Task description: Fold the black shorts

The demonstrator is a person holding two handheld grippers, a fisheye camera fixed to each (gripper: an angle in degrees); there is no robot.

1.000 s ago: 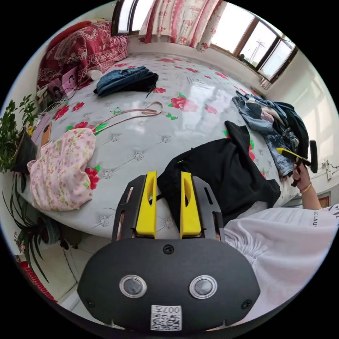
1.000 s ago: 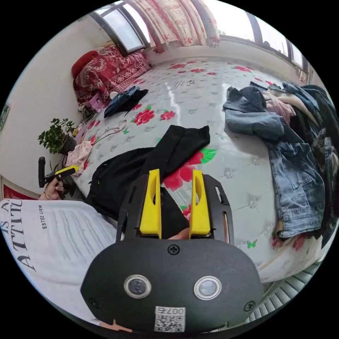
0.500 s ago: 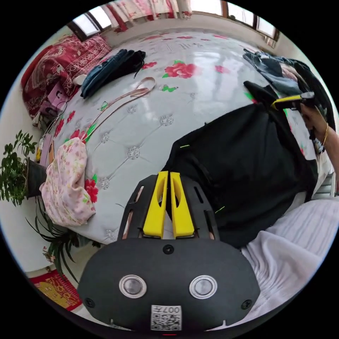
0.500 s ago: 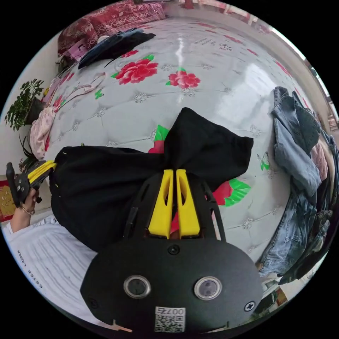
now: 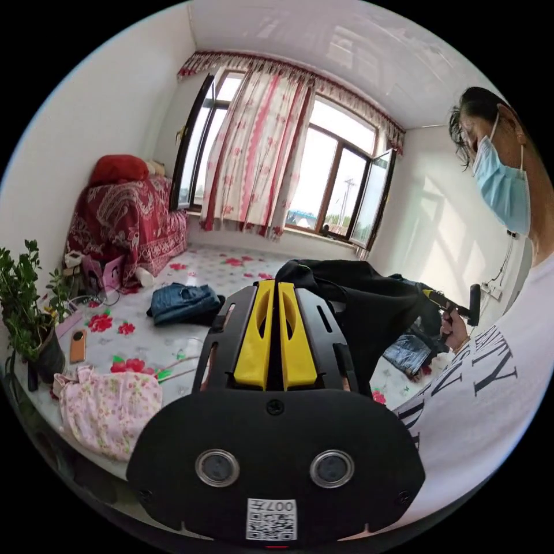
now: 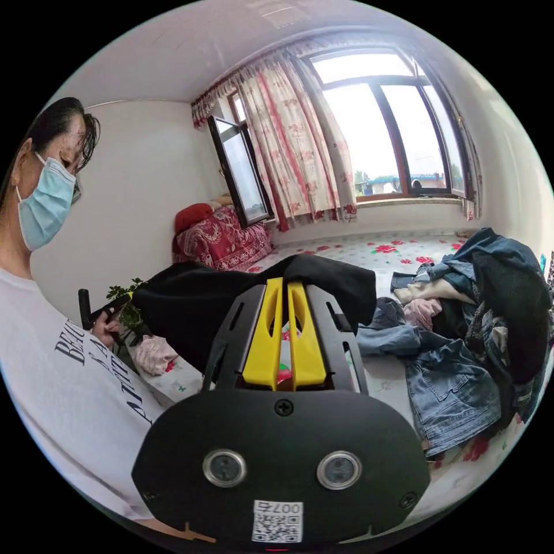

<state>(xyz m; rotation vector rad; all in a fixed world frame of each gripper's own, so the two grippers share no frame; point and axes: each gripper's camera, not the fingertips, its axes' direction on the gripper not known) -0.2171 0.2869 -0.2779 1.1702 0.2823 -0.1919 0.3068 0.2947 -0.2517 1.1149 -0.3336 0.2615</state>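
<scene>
The black shorts (image 5: 369, 300) hang stretched between the two grippers, draped past both sets of yellow tips. The left gripper (image 5: 273, 284) and the right gripper (image 6: 284, 281) each clench an edge of the cloth.

The black shorts (image 5: 369, 300) drape behind the left gripper (image 5: 274, 285), whose housing hides their near hem. In the right gripper view, the clothes pile (image 6: 479, 340) runs off the right edge, its lower garments buried.
</scene>
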